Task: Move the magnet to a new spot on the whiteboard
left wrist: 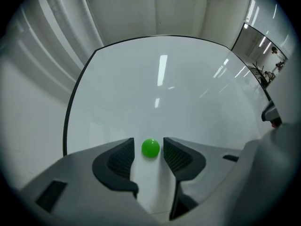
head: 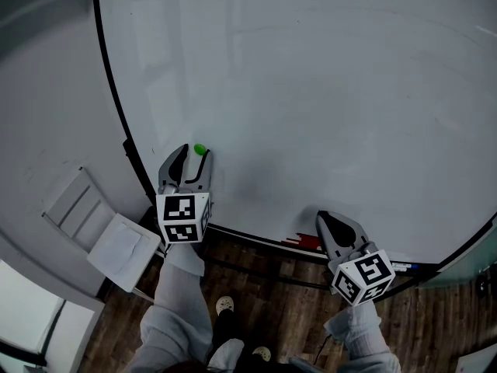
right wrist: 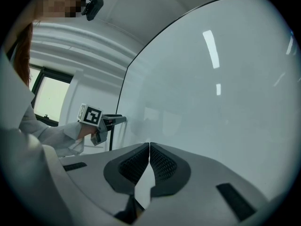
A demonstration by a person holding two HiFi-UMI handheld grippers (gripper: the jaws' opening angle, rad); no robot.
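A small green round magnet (head: 199,149) sticks to the whiteboard (head: 311,92) near its lower left corner. My left gripper (head: 196,155) stands at the board with the magnet (left wrist: 150,148) between its jaws. A thin gap shows on each side, so the pads do not press on it and the gripper (left wrist: 148,151) is open. My right gripper (head: 327,219) hangs low at the board's bottom edge, further right. Its jaws meet with nothing between them (right wrist: 149,147). The right gripper view also shows the left gripper (right wrist: 121,119) against the whiteboard (right wrist: 211,102).
The board's black frame (head: 116,99) runs close to the left of the magnet. A red eraser-like thing (head: 309,242) and a blue marker (head: 404,267) lie on the ledge below the board. A white folding stand (head: 101,231) is on the wooden floor at the left.
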